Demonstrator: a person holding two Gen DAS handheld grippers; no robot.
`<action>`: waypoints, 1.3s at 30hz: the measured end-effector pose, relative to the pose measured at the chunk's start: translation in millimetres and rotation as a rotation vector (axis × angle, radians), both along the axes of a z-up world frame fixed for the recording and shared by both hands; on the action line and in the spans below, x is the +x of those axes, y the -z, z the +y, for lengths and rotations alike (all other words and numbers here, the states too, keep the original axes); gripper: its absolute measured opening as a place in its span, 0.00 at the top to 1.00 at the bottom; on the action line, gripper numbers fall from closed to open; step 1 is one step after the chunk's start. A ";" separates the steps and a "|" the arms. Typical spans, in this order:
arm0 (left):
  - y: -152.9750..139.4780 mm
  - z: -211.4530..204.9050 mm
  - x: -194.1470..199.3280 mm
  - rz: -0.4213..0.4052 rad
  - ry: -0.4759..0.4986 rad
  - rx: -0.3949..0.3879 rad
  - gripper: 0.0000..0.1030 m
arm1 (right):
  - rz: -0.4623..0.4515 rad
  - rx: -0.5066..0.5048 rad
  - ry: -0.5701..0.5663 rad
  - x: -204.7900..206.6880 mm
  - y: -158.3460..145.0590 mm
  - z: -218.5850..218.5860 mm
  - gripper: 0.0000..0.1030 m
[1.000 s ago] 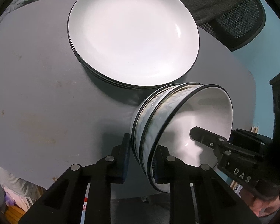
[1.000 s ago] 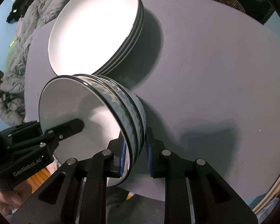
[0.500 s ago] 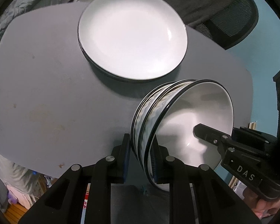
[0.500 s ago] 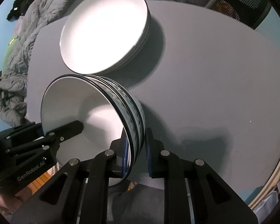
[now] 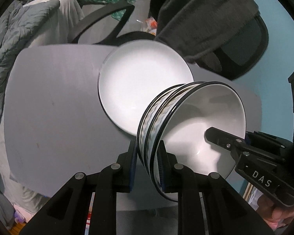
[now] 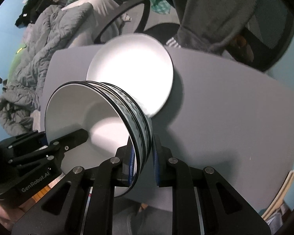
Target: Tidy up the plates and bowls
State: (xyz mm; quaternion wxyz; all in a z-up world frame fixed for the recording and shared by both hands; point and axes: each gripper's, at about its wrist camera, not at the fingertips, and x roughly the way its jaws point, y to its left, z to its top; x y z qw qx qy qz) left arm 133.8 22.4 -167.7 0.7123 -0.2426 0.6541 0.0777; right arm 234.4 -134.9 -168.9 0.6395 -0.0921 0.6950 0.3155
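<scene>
Left tool (image 5: pixel 147 163) is clenched on the near-left rim of the nested stack of white, black-rimmed ceramic bowls with ribbed outer walls (image 5: pixel 188 137); one pad sits outside the wall, the other inside the top bowl. Right tool (image 6: pixel 142 161) clamps the opposite rim of the same stack (image 6: pixel 100 121) the same way. A two-sided pinch makes sense here: the nested stack is probably heavy, and opposing grips should stop it tipping or sliding apart.

The stack hangs clear above the grey matte tabletop (image 5: pixel 54 101), near its near edge. The pile of flat white black-edged plates (image 5: pixel 143 88) lies beyond it at the far side, likely the landing spot for the bowls, or they go just beside it.

Hard to read:
- Bowl count: looks like three rims, not certain.
- Plate count: only the top one shows; its edges are motion-blurred.
- Stack underside is hidden.
- The bowls cover the near edge of the plates.
</scene>
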 end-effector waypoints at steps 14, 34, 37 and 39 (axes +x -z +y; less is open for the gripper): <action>36.0 40.6 40.1 0.044 -0.032 0.034 0.82 | 0.024 -0.022 -0.011 39.2 30.1 38.9 0.84; 24.6 45.9 38.8 -0.045 -0.010 0.132 0.67 | -0.094 -0.070 -0.007 46.7 22.0 43.2 0.60; 12.3 49.8 35.6 -0.071 -0.013 0.156 0.60 | -0.143 -0.070 0.010 52.0 6.8 37.9 0.57; -1.0 53.0 31.9 -0.094 -0.021 0.165 0.56 | -0.166 -0.070 0.014 54.5 -5.1 33.8 0.55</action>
